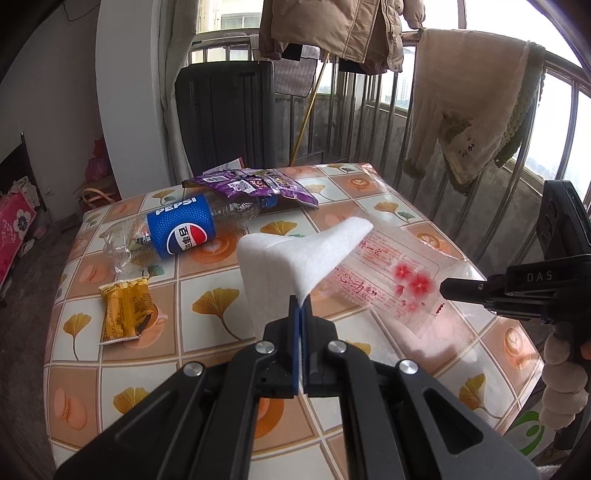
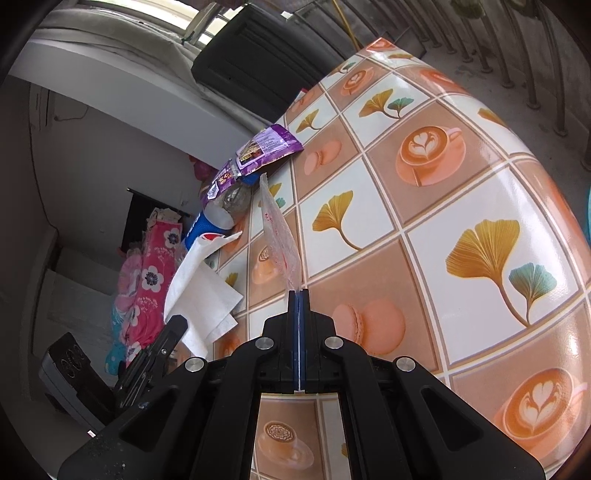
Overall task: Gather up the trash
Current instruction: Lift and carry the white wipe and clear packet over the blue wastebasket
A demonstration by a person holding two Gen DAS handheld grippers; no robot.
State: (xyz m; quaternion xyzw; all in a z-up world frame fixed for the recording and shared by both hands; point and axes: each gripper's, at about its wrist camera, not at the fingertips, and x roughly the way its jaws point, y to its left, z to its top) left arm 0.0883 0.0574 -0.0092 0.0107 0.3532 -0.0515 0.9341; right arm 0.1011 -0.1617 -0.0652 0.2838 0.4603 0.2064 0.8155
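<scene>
My left gripper (image 1: 300, 301) is shut on a white paper tissue (image 1: 295, 251), which hangs lifted above the tiled table (image 1: 207, 325). In the right wrist view my right gripper (image 2: 299, 293) is shut on the edge of a clear plastic wrapper (image 2: 280, 240) with red flower print, raised off the table. The same wrapper (image 1: 399, 280) shows in the left wrist view, beside the right gripper (image 1: 445, 288). The tissue (image 2: 201, 291) and the left gripper (image 2: 173, 330) appear at the left of the right wrist view. A crushed Pepsi bottle (image 1: 181, 230), a purple snack bag (image 1: 258, 184) and a yellow wrapper (image 1: 125, 310) lie on the table.
A black chair back (image 1: 225, 110) stands behind the table. A metal railing (image 1: 369, 122) with a towel (image 1: 476, 110) runs along the far right side. A jacket (image 1: 332, 29) hangs above. A person's fluffy sleeve cuff (image 1: 563, 387) is at the right edge.
</scene>
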